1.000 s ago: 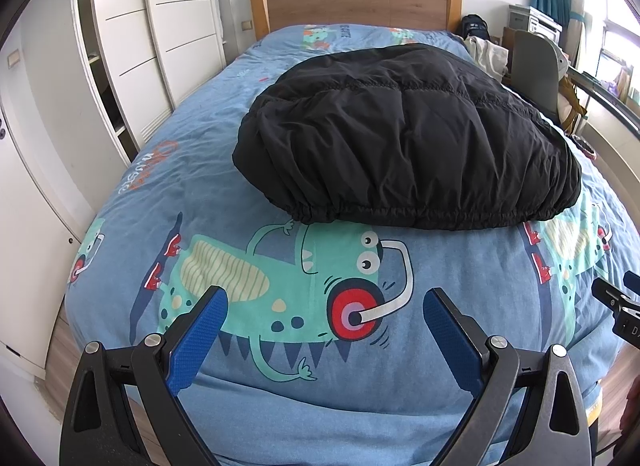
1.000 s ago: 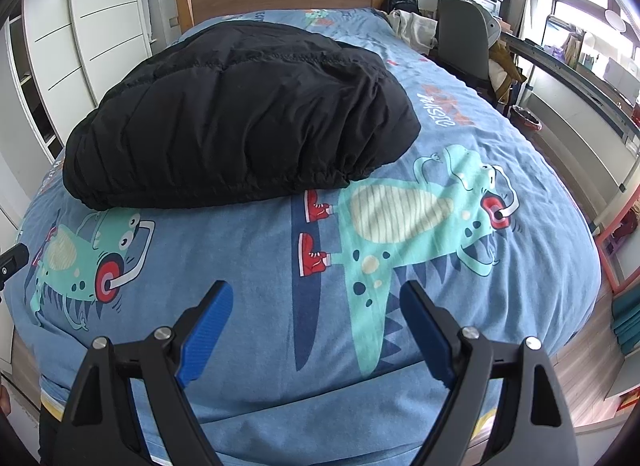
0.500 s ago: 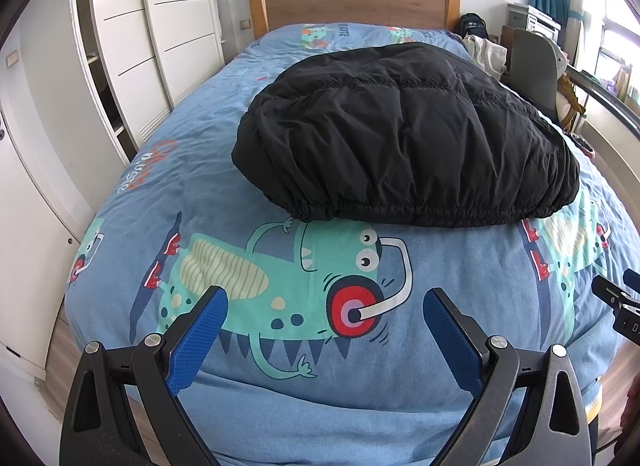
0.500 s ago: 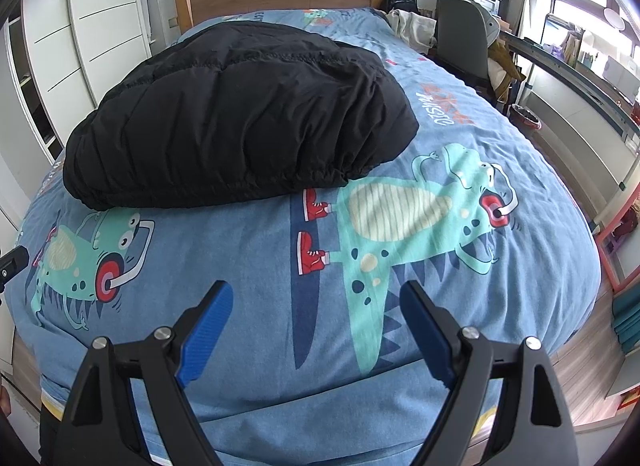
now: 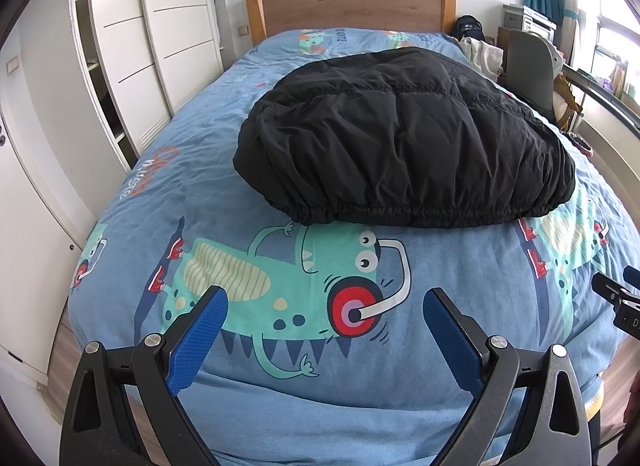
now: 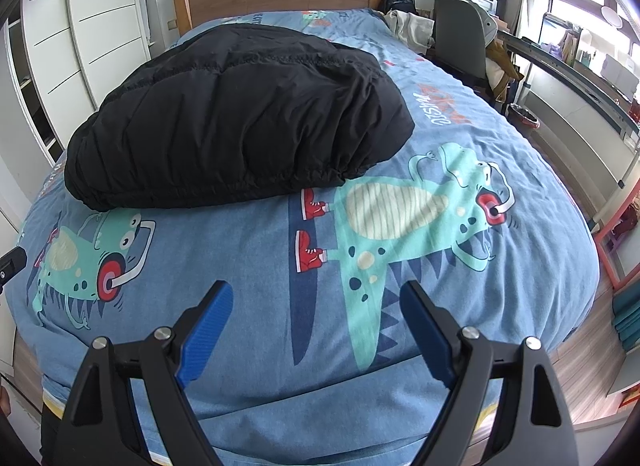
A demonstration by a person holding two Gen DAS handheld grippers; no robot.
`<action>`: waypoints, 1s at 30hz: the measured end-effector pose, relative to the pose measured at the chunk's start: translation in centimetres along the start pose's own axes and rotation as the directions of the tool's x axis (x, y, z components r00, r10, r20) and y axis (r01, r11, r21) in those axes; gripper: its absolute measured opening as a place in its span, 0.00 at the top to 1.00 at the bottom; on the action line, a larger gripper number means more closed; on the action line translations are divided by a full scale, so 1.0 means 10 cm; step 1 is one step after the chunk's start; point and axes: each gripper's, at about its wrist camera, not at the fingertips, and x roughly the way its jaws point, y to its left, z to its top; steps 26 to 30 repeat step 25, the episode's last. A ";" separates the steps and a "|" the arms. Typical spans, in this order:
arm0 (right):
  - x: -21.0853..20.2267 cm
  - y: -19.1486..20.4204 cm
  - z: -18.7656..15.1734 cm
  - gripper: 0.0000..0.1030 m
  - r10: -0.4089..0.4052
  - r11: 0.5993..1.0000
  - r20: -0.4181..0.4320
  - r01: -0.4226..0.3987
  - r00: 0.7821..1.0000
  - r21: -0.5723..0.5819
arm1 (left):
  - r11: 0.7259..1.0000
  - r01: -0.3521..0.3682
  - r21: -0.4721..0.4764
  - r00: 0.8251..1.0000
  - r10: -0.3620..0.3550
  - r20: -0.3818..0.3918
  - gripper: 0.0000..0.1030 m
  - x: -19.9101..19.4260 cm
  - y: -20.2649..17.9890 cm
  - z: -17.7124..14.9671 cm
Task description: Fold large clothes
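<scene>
A black puffer jacket (image 5: 400,137) lies in a rounded heap on the blue monster-print bed (image 5: 256,402), its gathered hem facing me. It also shows in the right wrist view (image 6: 236,117), toward the left. My left gripper (image 5: 325,300) is open and empty, hovering above the foot of the bed, well short of the jacket's hem. My right gripper (image 6: 316,292) is open and empty, also above the foot of the bed, short of the jacket's right corner. The tip of the right gripper shows at the left wrist view's right edge (image 5: 616,298).
White wardrobes (image 5: 132,45) line the left side of the bed. A wooden headboard (image 5: 348,9) stands at the far end. A grey chair (image 6: 460,37) with clothes and a desk stand on the right. Wooden floor (image 6: 580,366) shows past the bed's right corner.
Both grippers have barely moved and stay open. The jacket has not moved.
</scene>
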 end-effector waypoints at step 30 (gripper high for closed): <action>-0.10 -0.05 -0.04 0.17 -0.002 1.000 0.012 0.002 1.000 0.005 | 1.000 0.018 -0.008 1.000 -0.018 -0.011 0.01 -0.07 0.01 -0.03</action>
